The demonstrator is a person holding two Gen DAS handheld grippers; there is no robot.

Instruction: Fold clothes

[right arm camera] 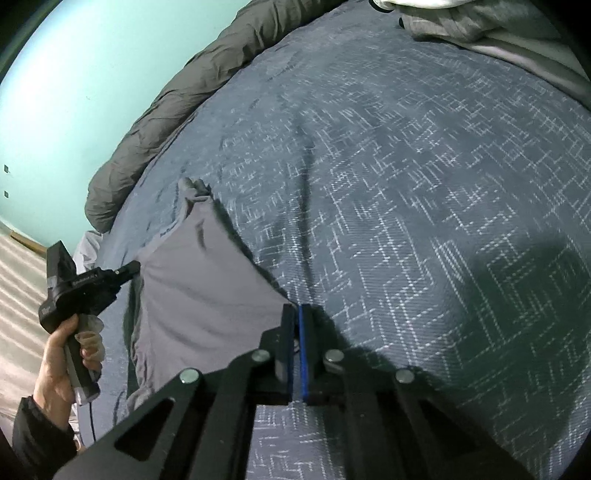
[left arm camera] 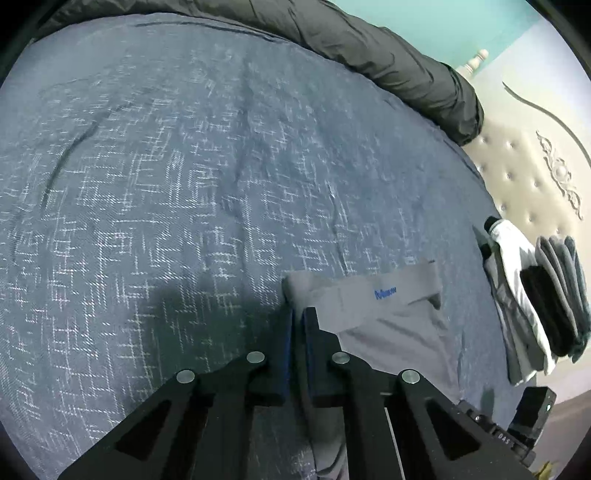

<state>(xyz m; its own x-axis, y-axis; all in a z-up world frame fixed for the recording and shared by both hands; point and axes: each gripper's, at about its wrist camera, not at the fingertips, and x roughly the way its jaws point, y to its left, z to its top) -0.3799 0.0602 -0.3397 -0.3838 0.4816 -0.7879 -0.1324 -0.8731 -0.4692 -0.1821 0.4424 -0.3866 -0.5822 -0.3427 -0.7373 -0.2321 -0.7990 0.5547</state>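
Note:
A grey garment (left arm camera: 391,317) with a small blue logo (left arm camera: 385,293) lies on the blue patterned bed cover (left arm camera: 177,177). My left gripper (left arm camera: 298,314) is shut on its left edge near the waistband. In the right wrist view the same grey garment (right arm camera: 199,291) is lifted and stretched taut. My right gripper (right arm camera: 297,310) is shut on its corner. The left gripper (right arm camera: 129,269) shows there at the far left, held by a hand (right arm camera: 62,354), pinching the garment's other side.
A stack of folded clothes (left arm camera: 543,302) in grey, white and black lies at the bed's right edge by the tufted cream headboard (left arm camera: 532,177). A dark grey duvet (left arm camera: 388,62) is bunched along the far side. More grey clothes (right arm camera: 491,26) lie at the top right.

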